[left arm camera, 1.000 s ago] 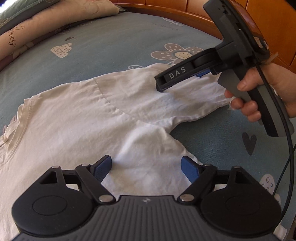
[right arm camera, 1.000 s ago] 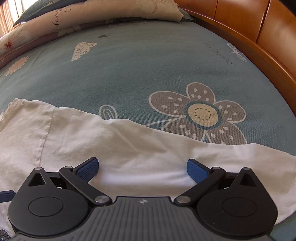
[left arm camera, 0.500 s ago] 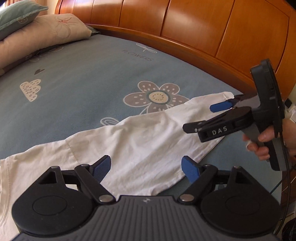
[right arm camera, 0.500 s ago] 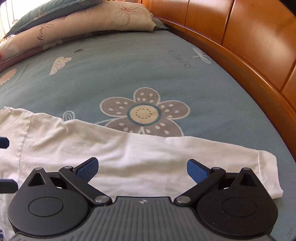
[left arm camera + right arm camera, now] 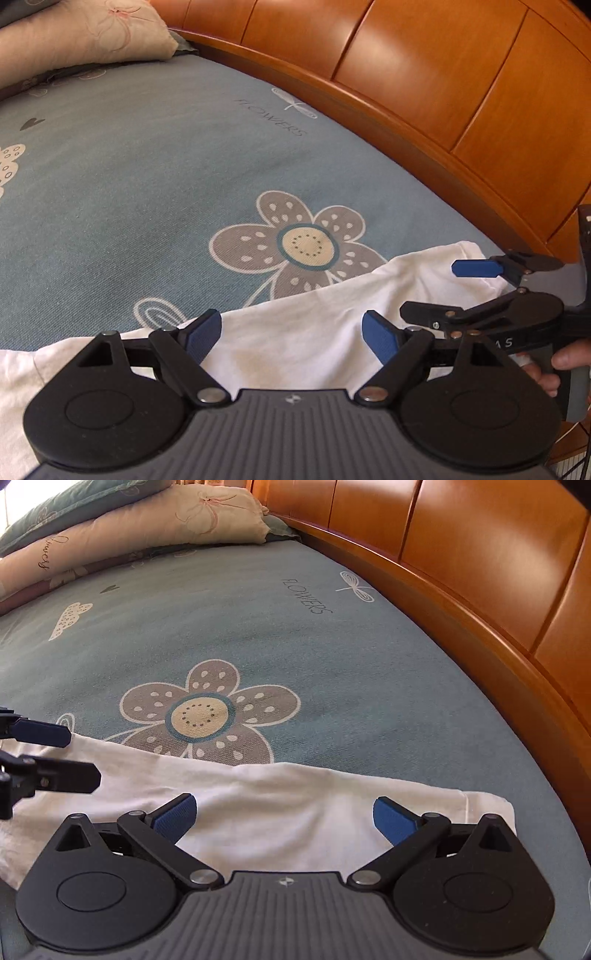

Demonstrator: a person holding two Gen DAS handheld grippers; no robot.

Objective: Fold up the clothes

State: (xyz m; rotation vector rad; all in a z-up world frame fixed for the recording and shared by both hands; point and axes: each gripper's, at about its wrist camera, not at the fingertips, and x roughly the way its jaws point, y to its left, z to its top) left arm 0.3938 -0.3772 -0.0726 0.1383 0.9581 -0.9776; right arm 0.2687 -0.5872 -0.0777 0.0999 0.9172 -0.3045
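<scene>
**Over the bed, both tongs spread above a white sleeve**

Across the near edge of the bed [image 5: 332,657], a white shirt [image 5: 317,332] lies flat on the blue flowered sheet, one sleeve [image 5: 369,805] stretched out long. Its axis runs left to right in both views, and the hemmed cuff [image 5: 487,808] ends at the far right, toward the wooden headboard [image 5: 480,572]. The body of the shirt runs off to the left, out of view.

Left tongs [image 5: 291,334] hover just above the inner part of the sleeve, blue pads spread wide, pinching nothing. Right tongs [image 5: 284,818] hang over the outer part, also spread and empty; the cuff sits just beyond their right pad [image 5: 391,819]. In the left view the right tongs [image 5: 436,291] come in from the side over the cuff end, with a hand [image 5: 550,365] on the handle.

Right is clearly the nearer to the cuff. Any fold of this sleeve would likely turn on that: cloth lies directly below and ahead of both tongs, and the sleeve would have to swing across its long axis, back toward the shirt body. Whether this flat sleeve awaits folding or has been smoothed between folds, the pictures do not settle.
</scene>
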